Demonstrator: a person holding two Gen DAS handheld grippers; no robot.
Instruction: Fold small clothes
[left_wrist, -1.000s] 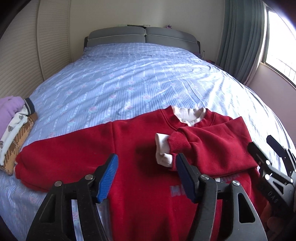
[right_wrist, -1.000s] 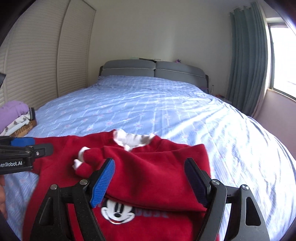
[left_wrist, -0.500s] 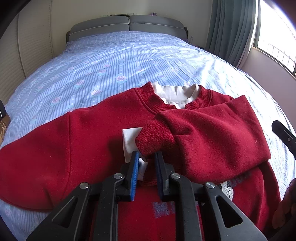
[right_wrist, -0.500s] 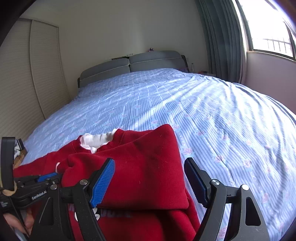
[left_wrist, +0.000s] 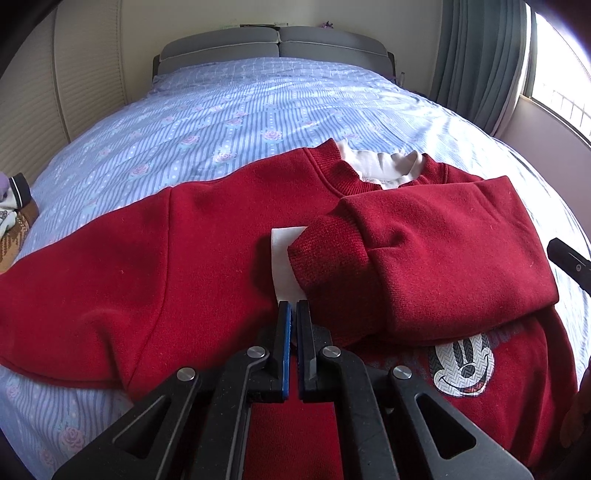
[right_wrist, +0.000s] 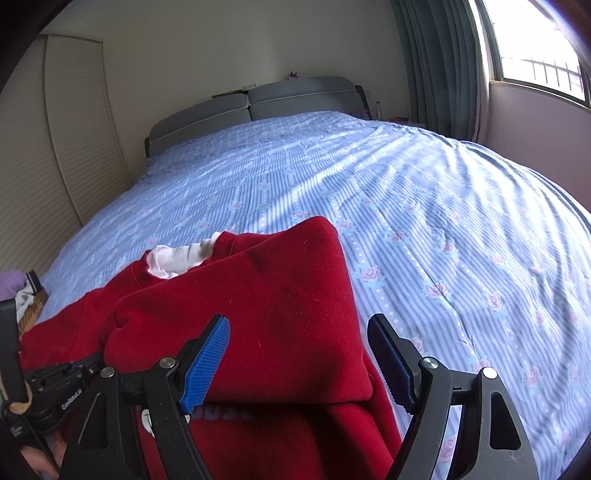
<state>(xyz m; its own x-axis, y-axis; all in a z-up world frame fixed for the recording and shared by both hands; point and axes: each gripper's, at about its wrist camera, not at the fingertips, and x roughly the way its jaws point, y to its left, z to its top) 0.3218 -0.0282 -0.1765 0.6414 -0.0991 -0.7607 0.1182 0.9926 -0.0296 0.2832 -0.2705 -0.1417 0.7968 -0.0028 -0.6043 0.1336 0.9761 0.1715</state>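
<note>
Left wrist view: the left tongs (left_wrist: 293, 308), gaping over the red sweatshirt (left_wrist: 177, 266) a second ago, have snapped nearly shut at the white cuff (left_wrist: 286, 266) of the sleeve folded across the chest on the bed (left_wrist: 258, 103), though whether cloth is pinched I cannot tell. Right wrist view: the right tongs (right_wrist: 297, 363) hang wide open, holding nothing, above the folded shoulder; "GenRobot.AI" reads on the other tool, so the outstretched sleeve looks next.

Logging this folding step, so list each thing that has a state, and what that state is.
Red sweatshirt: flat on bed, one sleeve folded across chest.
White cuff: sticking out of folded sleeve.
Left gripper: shut at cuff's edge.
Right gripper: open over folded sleeve.
</note>
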